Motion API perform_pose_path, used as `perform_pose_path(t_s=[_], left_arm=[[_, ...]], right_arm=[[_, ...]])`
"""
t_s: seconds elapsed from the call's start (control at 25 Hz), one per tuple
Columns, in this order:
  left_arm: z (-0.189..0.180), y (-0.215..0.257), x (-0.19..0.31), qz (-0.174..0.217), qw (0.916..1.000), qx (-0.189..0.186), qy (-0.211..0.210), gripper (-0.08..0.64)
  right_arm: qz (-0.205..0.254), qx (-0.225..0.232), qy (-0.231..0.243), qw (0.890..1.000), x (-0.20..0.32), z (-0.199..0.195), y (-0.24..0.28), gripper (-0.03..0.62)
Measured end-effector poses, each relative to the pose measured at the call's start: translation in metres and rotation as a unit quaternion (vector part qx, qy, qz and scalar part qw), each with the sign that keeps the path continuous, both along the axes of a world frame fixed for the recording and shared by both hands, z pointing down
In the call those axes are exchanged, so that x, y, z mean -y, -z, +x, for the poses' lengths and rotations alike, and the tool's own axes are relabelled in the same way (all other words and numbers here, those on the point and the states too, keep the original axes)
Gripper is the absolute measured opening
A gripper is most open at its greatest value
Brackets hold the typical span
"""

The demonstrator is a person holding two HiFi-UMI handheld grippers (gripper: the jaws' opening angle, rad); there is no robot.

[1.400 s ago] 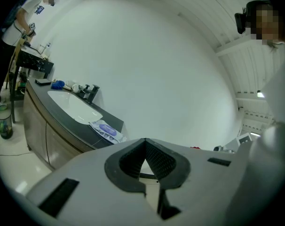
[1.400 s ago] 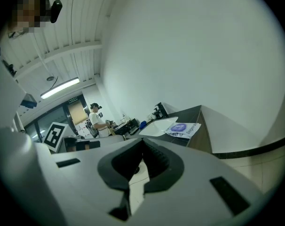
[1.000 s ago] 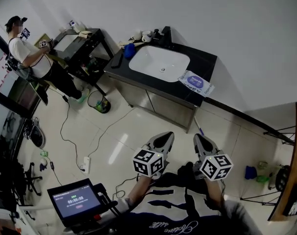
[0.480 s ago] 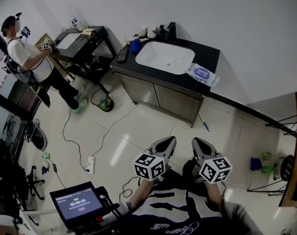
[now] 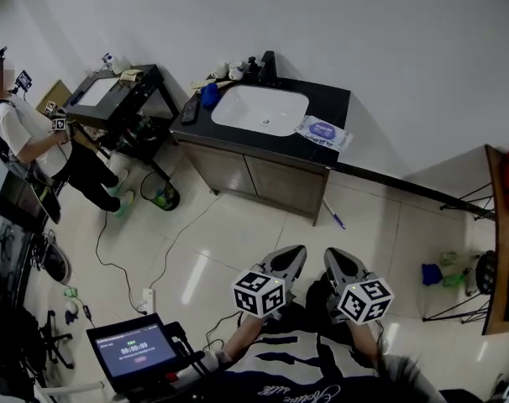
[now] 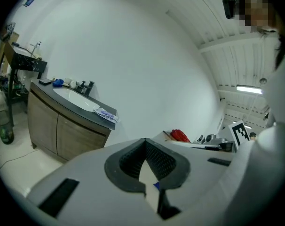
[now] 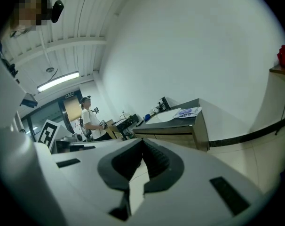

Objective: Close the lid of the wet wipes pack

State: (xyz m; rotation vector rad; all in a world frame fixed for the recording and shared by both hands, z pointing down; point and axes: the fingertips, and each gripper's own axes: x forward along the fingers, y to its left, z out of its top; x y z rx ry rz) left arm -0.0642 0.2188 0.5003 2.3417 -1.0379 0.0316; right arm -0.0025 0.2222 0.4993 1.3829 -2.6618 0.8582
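The wet wipes pack (image 5: 323,132) is white with a purple oval label and lies flat on the black counter (image 5: 334,101), to the right of the sink. It also shows far off in the left gripper view (image 6: 106,113) and the right gripper view (image 7: 186,112). From this distance I cannot tell how its lid stands. Both grippers are held close to the person's body, several floor tiles away from the counter. The left gripper (image 5: 291,253) (image 6: 145,142) is shut with nothing in it. The right gripper (image 5: 333,255) (image 7: 142,142) is shut and empty too.
A white basin (image 5: 263,110), a blue item (image 5: 208,96) and cups sit on the wooden vanity. A person (image 5: 19,133) stands at a black cart on the left. A bin (image 5: 160,196), a floor cable, a screen (image 5: 133,347) and a wooden table (image 5: 498,225) surround the tiled floor.
The head view has swung, so the vanity now sits further left and the table at right shows more. Both grippers stay shut in front of the body.
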Motion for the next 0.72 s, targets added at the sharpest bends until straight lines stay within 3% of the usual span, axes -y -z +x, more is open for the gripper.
perform_pose_path(t_s=[0.16,0.72], left_arm=[[0.005,0.004,0.002,0.005,0.9999,0.004,-0.010,0.000],[-0.013,0.003,0.014,0.004,0.9999,0.009,0.014,0.000]], right_arm=[[0.006,0.000,-0.003,1.000,0.004,0.003,0.004,-0.002],[0.008,0.004,0.007,1.000,0.018,-0.005,0.002,-0.002]])
